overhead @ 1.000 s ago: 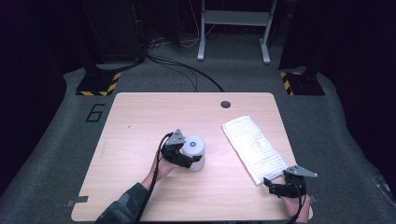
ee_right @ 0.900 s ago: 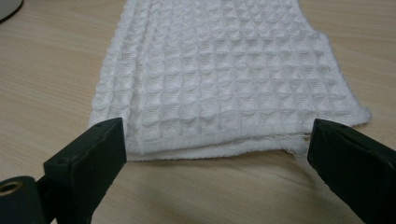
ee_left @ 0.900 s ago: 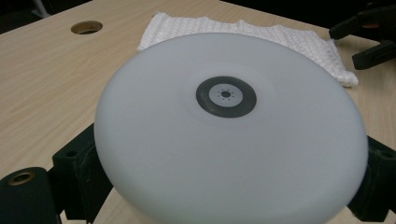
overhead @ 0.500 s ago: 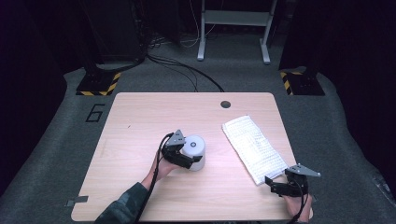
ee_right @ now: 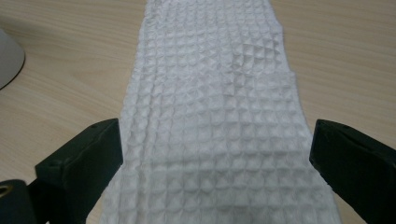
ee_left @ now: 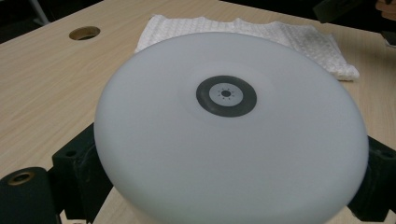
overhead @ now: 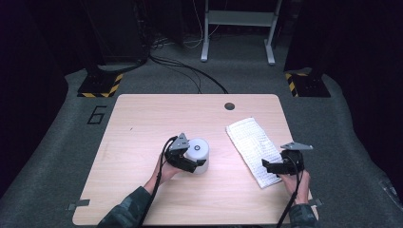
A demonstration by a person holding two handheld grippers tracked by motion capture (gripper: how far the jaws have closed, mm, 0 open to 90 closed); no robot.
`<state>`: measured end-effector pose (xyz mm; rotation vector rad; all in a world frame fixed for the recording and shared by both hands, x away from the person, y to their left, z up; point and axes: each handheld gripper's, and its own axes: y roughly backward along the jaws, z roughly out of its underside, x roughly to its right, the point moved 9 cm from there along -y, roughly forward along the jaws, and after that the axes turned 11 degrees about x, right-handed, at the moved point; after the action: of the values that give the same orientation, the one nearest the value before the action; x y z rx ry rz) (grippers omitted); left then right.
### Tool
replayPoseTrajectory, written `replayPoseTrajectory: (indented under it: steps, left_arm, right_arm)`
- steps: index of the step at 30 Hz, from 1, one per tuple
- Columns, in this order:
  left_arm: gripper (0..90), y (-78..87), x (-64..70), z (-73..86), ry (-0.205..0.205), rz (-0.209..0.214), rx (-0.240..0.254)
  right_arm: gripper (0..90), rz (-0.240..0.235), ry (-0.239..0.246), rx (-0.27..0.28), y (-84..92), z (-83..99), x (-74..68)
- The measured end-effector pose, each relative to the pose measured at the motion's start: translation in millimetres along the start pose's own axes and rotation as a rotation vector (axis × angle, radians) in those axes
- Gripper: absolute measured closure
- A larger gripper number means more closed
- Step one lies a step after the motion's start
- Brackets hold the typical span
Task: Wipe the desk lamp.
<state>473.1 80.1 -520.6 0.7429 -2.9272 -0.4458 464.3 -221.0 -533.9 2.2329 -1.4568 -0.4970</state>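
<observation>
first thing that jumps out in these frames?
The white round container mid-table, clamped by the left gripper; in the left gripper view its pale lid has a dark ring at the centre. Next, the white waffle-textured cloth lying toward the right edge, with the right gripper open above its near end.

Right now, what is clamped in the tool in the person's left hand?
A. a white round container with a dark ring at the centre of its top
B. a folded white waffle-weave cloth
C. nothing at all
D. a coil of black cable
A: the left tool has its jaws on either side of the white round container, while the cloth lies apart on the table.
</observation>
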Motion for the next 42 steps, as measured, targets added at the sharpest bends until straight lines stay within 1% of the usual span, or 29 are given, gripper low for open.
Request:
replayPoseTrajectory:
  steps: [1,2,3,4,5,6,10,12,14,15,16,21,22,23,26,27,28,29,30,31,32,33,35,36,37,38,39,40,42]
  left_arm:
    - [8.8,0.0,0.0,0.0,0.001,0.0,0.0]
    - [8.8,0.0,0.0,0.0,0.0,0.001,-0.001]
    - [8.7,0.0,0.0,0.0,0.0,0.001,-0.001]
    - [8.7,0.0,0.0,0.0,0.0,0.001,0.0]
    - [8.8,0.0,0.0,0.0,0.0,0.001,0.0]
    - [8.8,0.5,0.0,0.3,0.0,0.005,-0.006]
    - [8.8,0.0,0.0,0.1,0.001,0.0,0.0]
    - [8.8,0.0,0.0,0.1,0.002,-0.002,0.001]
    - [8.8,0.0,0.1,0.1,0.002,-0.002,0.001]
    - [8.7,0.0,0.0,0.2,0.001,-0.002,0.003]
    - [8.8,1.0,0.3,0.6,0.001,0.006,-0.004]
    - [8.7,0.7,0.2,0.6,-0.003,0.006,-0.002]
    - [8.8,1.0,0.2,0.7,-0.002,0.008,-0.004]
    - [8.7,1.0,0.2,0.7,-0.002,0.008,-0.004]
    - [8.8,0.6,0.1,0.6,-0.002,0.004,0.002]
    - [8.8,0.5,0.2,0.6,0.0,0.005,0.0]
    - [8.7,0.6,0.3,0.6,0.0,0.008,-0.002]
    - [8.7,0.6,0.3,0.6,0.0,0.008,-0.002]
    - [8.8,1.0,0.2,0.7,-0.002,0.013,-0.007]
    - [8.8,1.0,0.2,0.7,-0.002,0.014,-0.008]
    - [8.8,1.0,0.2,0.7,-0.002,0.014,-0.008]
    - [8.7,0.9,0.2,0.6,-0.002,0.013,-0.006]
    - [8.8,0.8,0.2,0.7,-0.002,0.013,-0.005]
    - [8.7,0.8,0.2,0.6,-0.001,0.013,-0.004]
    - [8.8,0.8,0.2,0.6,-0.001,0.013,-0.004]
    - [8.8,0.8,0.2,0.7,-0.002,0.013,-0.005]
    - [8.7,0.8,0.2,0.7,-0.002,0.013,-0.005]
    - [8.8,1.0,0.2,0.7,-0.002,0.014,-0.008]
    - [8.8,1.0,0.3,0.7,-0.002,0.014,-0.008]
  right_arm:
    - [1.7,-0.003,0.019,-0.017,-8.7,-4.7,-0.7]
    - [1.6,-0.001,0.021,-0.022,-12.6,-6.3,-0.8]
    - [1.6,-0.001,0.021,-0.022,-12.6,-6.3,-0.8]
    - [1.7,-0.001,0.017,-0.045,-21.8,-8.9,-3.4]
    - [1.7,-0.001,0.017,-0.045,-21.8,-8.9,-3.4]
    - [1.8,-0.003,0.014,-0.057,-30.0,-11.5,-5.1]
    - [1.5,-0.004,0.032,-0.085,-46.6,-13.1,-6.5]
    - [1.1,-0.013,0.028,-0.101,-54.4,-12.9,-7.1]
    - [0.6,-0.003,0.027,-0.105,-57.9,-13.1,-6.7]
    - [0.0,-0.005,0.02,-0.119,-64.6,-13.4,-7.3]
    - [0.0,-0.007,0.022,-0.119,-68.1,-13.9,-6.7]
    - [0.0,0.0,0.032,-0.156,-81.6,-9.3,-8.8]
    - [0.0,-0.001,0.022,-0.167,-82.0,-8.6,-9.8]
    - [0.0,0.0,0.028,-0.16,-84.3,-8.8,-9.2]
    - [1.9,0.004,0.027,-0.171,-86.3,-7.5,-9.8]
    - [6.7,0.008,0.033,-0.169,-89.3,-6.3,-10.6]
    - [8.7,-0.004,0.042,-0.176,-89.2,-5.2,-11.0]
    - [8.7,-0.004,0.042,-0.176,-89.2,-5.2,-11.0]
    - [14.9,0.004,0.046,-0.189,-89.9,-2.8,-11.5]
    - [17.3,0.001,0.053,-0.186,-90.9,-2.1,-11.2]
    - [17.3,0.001,0.053,-0.186,-90.9,-2.1,-11.2]
    - [21.5,0.015,0.048,-0.186,-90.7,-0.4,-10.9]
    - [27.0,0.016,0.047,-0.175,-89.6,-0.8,-10.9]
    - [29.9,0.011,0.058,-0.175,-88.5,-0.8,-11.0]
    - [29.9,0.011,0.058,-0.175,-88.5,-0.8,-11.0]
    - [37.8,0.012,0.056,-0.162,-87.6,-1.2,-12.3]
    - [37.8,0.012,0.056,-0.162,-87.6,-1.2,-12.3]
    - [46.0,0.01,0.054,-0.154,-85.9,-1.2,-14.3]
    - [54.2,0.005,0.06,-0.14,-84.6,-0.8,-16.0]
